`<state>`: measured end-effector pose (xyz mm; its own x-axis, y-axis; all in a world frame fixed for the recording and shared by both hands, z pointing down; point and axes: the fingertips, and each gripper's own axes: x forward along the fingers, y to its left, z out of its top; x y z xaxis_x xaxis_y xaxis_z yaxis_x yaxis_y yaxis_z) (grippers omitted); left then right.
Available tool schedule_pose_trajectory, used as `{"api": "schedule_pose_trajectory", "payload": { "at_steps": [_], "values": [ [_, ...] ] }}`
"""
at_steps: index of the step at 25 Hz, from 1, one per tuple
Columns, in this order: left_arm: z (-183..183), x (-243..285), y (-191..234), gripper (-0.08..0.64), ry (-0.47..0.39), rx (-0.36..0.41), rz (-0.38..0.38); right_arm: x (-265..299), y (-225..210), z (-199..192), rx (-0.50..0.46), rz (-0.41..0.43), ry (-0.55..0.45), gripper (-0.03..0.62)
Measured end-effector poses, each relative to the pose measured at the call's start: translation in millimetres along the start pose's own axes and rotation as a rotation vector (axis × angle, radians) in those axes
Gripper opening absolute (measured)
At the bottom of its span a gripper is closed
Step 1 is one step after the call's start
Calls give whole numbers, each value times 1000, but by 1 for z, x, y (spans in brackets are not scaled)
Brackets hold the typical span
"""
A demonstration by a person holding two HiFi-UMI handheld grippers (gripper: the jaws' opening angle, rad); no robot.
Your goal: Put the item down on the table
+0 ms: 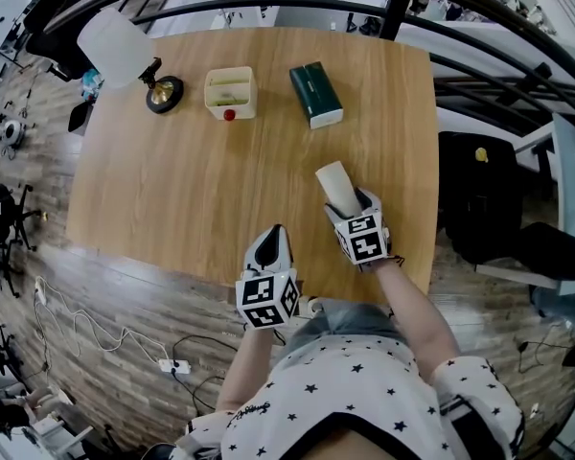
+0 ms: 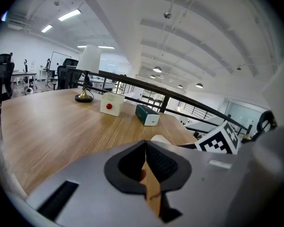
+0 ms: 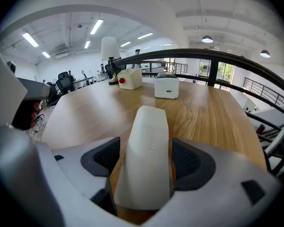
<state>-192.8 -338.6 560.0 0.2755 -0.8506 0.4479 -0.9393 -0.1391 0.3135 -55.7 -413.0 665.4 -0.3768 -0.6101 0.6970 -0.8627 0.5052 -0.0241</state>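
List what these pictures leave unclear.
- Underside of the white item, right gripper view: hidden by the right hand-held gripper, whose jaws are opening around it; contact with the table unclear.
- Lettering on it: blurred.
- Contents of the cream box and any print on the green box, head view: too small.

Not much to read here tbh. The only real lettering is a short raised word running along the top face of the white tube (image 3: 149, 145). It's the same colour as the tube and looks like about four capitals, but I can't make it out for sure. The tube sits between the jaws of the right gripper (image 3: 146, 174), which are opening. The marker cube (image 1: 364, 238) just behind the tube, and the one on the left gripper (image 1: 273, 233), carry black-and-white square code patterns, no letters. The person's star-print shirt (image 1: 364, 381), nearer than the tube, has some script at the hem, too small to read.
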Motion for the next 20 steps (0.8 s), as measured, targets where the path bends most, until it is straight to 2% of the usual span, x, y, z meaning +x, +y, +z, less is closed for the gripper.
{"api": "schedule_pose_trajectory", "payload": {
  "at_steps": [3,9,14,20],
  "values": [
    [-3,-16,-5,14,-11,1,2,-19,6,4,15,-22,-54,334],
    [-16,-52,-17,14,-23,4,2,-63,26,-2,21,-20,-93,334],
    [-26,-78,-26,14,-39,2,4,-102,45,-4,56,8,-152,334],
    [-35,-111,-40,14,-65,8,7,-155,69,-7,52,35,-224,254]
  ]
}}
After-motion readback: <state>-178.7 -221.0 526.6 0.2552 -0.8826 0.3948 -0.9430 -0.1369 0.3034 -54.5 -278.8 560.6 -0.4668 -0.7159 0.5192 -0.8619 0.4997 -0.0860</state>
